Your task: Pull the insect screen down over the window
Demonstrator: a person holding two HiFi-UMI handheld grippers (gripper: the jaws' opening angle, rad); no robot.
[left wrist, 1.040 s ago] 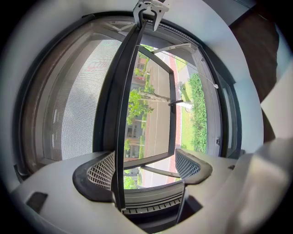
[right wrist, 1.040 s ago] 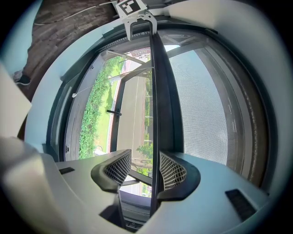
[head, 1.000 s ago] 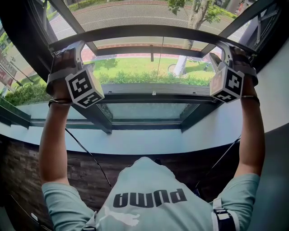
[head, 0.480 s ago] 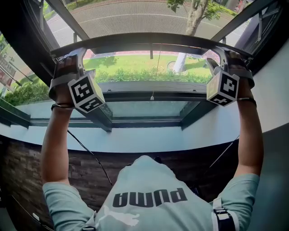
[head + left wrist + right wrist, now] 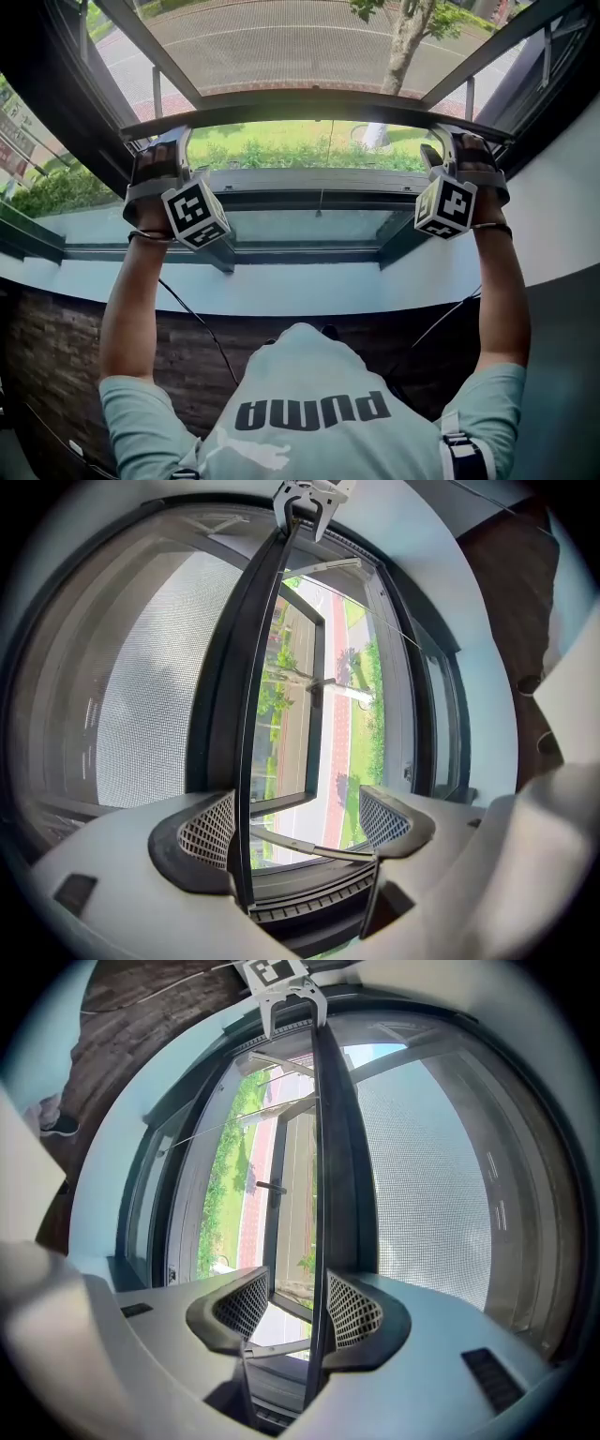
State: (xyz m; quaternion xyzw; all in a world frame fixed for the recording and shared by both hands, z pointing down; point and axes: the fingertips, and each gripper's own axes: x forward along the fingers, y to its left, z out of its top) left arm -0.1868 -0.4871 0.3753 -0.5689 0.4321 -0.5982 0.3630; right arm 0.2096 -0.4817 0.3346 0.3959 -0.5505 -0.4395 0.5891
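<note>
At the left end of the insect screen's bottom rail [image 5: 309,98], set astride it with the left gripper [image 5: 296,806]: jaws spread rather than pinched, the rail's thin lip running between them and lying against the pad [image 5: 208,829] on the mesh side, clear of the other. Probably held so for a downward drag: enough to bear on the rail with that one pad, no need to squeeze. Across the middle, mesh [image 5: 281,37] stretched above the rail over the upper part of the opening; below it, an open view of grass [image 5: 281,150] down to the lower window frame [image 5: 309,202], so judged partway down with a good stretch left. At the right end, the same arrangement with the right gripper [image 5: 298,1297]: jaws parted, though less widely, lip against the mesh-side pad only. Spaced wide, near both ends, presumably to keep the rail level and free of jamming in its side tracks.
</note>
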